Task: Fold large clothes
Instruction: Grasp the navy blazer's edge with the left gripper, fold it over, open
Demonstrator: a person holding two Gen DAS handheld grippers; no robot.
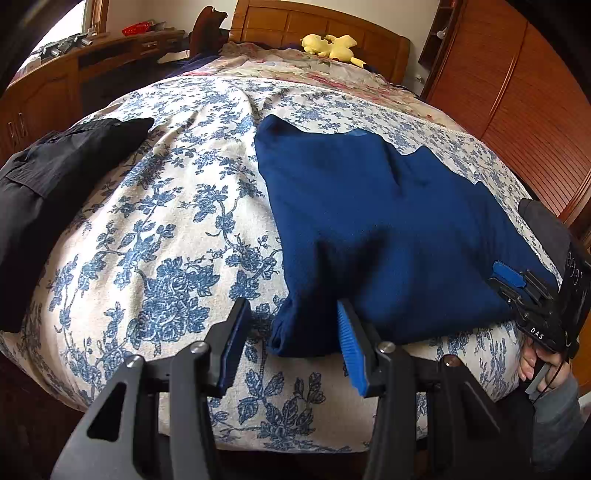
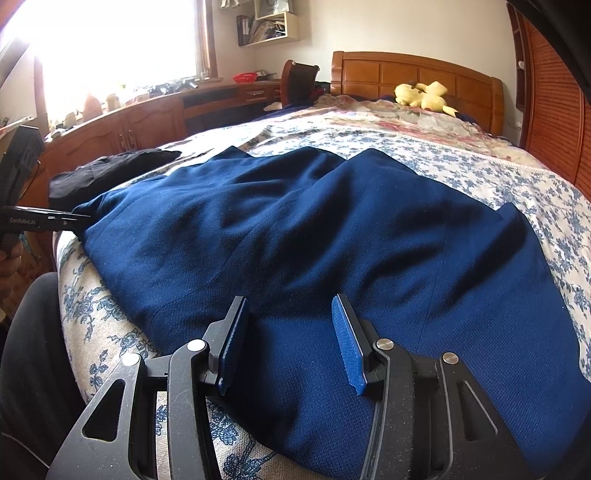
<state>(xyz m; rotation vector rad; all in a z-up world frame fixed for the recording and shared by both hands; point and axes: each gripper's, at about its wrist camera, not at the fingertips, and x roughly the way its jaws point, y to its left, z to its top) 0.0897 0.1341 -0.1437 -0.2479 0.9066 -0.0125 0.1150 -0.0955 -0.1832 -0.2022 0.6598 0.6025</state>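
In the left wrist view, a blue garment (image 1: 373, 225) is lying spread on the floral sheet (image 1: 166, 236) of the bed, filling the centre and right of the frame. Its near left corner is hanging between the parted fingers of the left gripper (image 1: 293, 347) at the bottom centre; the jaws are being held apart and nothing is being gripped. At the right edge, the right gripper (image 1: 517, 284) is being held over the garment's near right corner by a hand (image 1: 535, 363); whether cloth is being pinched there cannot be told from this view. A black garment (image 1: 55, 184) is lying at the left edge of the frame, well apart from the blue one. A yellow plush (image 1: 332, 46) is sitting at the top centre, in front of the wooden headboard (image 1: 317, 26).

In the right wrist view, the blue garment (image 2: 314, 240) is covering most of the frame, creased, with the sheet (image 2: 480, 166) showing beyond it at the right. The right gripper (image 2: 291, 343) is being held at the bottom centre over the near edge of the cloth, its jaws parted and released, with nothing between the pads. At the left edge, the left gripper (image 2: 70, 218) is being held at the garment's corner. The black garment (image 2: 107, 173) is lying at the upper left, and the plush (image 2: 421, 94) at the upper right
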